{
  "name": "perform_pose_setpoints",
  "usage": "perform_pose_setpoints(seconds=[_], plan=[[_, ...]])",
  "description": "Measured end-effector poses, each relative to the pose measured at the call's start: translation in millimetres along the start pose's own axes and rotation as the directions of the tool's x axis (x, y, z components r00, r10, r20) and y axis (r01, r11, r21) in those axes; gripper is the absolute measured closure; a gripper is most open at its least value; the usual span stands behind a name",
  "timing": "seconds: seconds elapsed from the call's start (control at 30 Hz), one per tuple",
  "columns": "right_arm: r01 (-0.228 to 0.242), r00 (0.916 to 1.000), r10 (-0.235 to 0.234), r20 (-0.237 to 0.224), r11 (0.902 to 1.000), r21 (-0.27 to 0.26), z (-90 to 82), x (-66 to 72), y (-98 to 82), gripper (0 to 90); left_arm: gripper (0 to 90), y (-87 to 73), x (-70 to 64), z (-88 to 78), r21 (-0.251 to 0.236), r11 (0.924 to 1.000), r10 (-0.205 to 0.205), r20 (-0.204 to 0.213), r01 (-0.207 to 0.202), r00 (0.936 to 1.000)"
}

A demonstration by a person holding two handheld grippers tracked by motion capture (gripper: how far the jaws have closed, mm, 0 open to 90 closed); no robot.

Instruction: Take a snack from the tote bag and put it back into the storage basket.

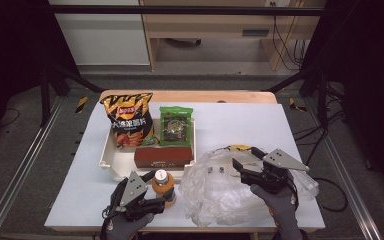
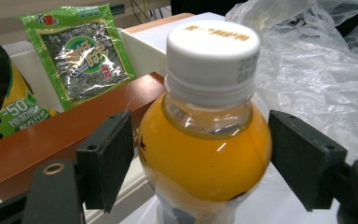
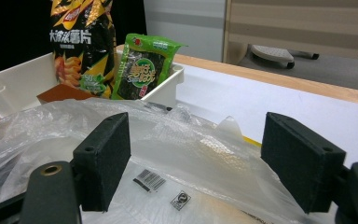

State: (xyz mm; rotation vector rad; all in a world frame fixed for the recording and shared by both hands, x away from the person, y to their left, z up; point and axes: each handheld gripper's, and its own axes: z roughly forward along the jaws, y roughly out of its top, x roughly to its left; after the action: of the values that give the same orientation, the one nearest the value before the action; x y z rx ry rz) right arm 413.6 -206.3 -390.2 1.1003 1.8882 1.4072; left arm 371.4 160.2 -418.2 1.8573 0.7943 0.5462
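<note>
An orange juice bottle (image 1: 163, 182) with a white cap stands upright on the white table, just in front of the tray. My left gripper (image 1: 162, 196) is open, with one jaw on each side of the bottle (image 2: 205, 154). In the left gripper view the pads (image 2: 107, 158) sit at the bottle's widest part, barely apart from it. A crumpled clear plastic bag (image 1: 215, 192) lies at the front right. My right gripper (image 1: 246, 157) is open above the bag (image 3: 191, 140), and only the film lies below its jaws.
A white tray (image 1: 106, 159) behind the bottle holds a black-and-yellow chips bag (image 1: 127, 120), a green seaweed packet (image 1: 175, 125) and a brown box (image 1: 162, 156). The table's front edge is close below both hands.
</note>
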Motion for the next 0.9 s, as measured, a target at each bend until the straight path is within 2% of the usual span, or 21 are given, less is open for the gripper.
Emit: perform_pose_setpoints(seconds=[0.07,0.2,0.47,0.63,0.9], plan=[[-0.002,1.0,0.002,0.0,1.0,0.001,-0.1,0.0,0.0,24.5,24.5,-0.3,0.6,0.2,0.001,0.9999,-0.011,0.006,0.011,0.9999],[-0.001,1.0,0.001,0.0,1.0,0.002,0.1,-0.2,-0.2,24.4,28.7,-0.2,-1.7,-0.5,0.002,1.0,-0.004,0.003,0.004,1.0],[-0.002,1.0,0.002,-0.001,1.0,0.0,-0.5,-0.1,0.2,24.4,27.8,0.3,-2.1,2.8,0.0,0.9999,-0.011,-0.004,0.011,0.9999],[0.0,1.0,0.0,-0.001,1.0,0.002,0.0,-0.1,0.0,24.4,28.5,0.4,-0.9,5.9,0.007,0.9991,-0.041,0.01,0.041,0.9991],[0.0,1.0,0.0,-0.002,1.0,0.007,1.4,0.3,-1.0,24.5,29.5,2.0,-0.2,4.3,0.022,0.9994,-0.027,0.017,0.027,0.9995]])
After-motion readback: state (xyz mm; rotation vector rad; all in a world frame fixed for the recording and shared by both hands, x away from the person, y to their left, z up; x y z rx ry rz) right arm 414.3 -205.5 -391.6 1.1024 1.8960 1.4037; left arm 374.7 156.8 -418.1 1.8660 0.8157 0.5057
